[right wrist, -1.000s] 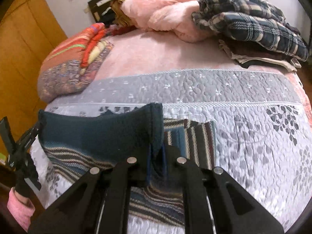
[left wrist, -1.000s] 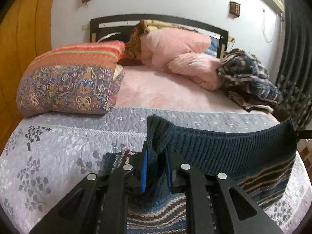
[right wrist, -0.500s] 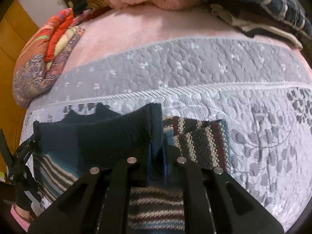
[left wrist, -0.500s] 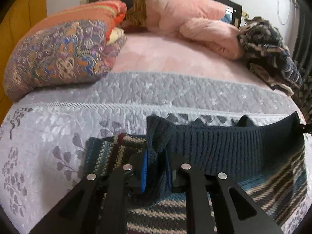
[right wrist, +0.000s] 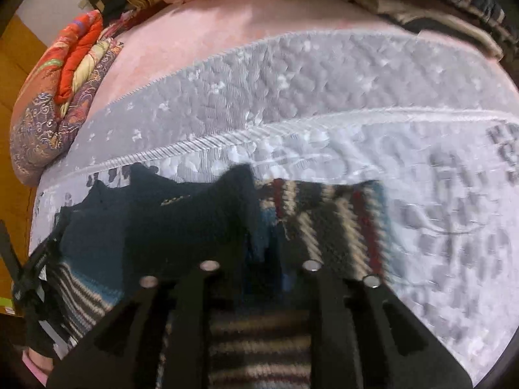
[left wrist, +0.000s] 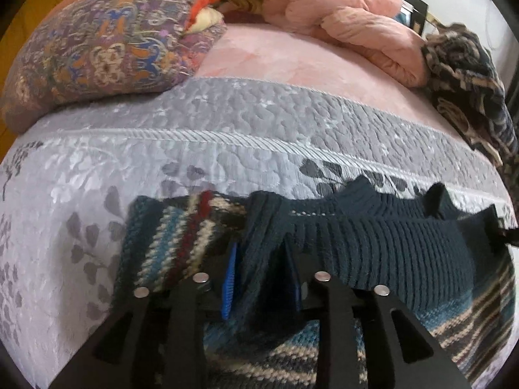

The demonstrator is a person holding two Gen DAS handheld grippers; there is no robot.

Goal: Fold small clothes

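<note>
both the left gripper (left wrist: 261, 278) and the right gripper (right wrist: 261, 259), each clamped on the dark ribbed hem of the striped knitted sweater (left wrist: 373, 253), have carried it down toward the far collar on the grey quilted bedspread (left wrist: 227, 123) (fold nearly laid; release looks next).

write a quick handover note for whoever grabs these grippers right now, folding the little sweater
Left gripper: shut on the sweater's dark ribbed hem, near its left corner.
Right gripper: shut on the same hem at the other corner; this view is blurred.
Sweater: striped knit, lying on the grey quilt at the near end of the bed, hem carried up over the body towards the collar.
Done: bottom-to-top fold nearly laid.
Left: probably lower the hem onto the striped part, let go, then fold in the sleeves and sides.
</note>
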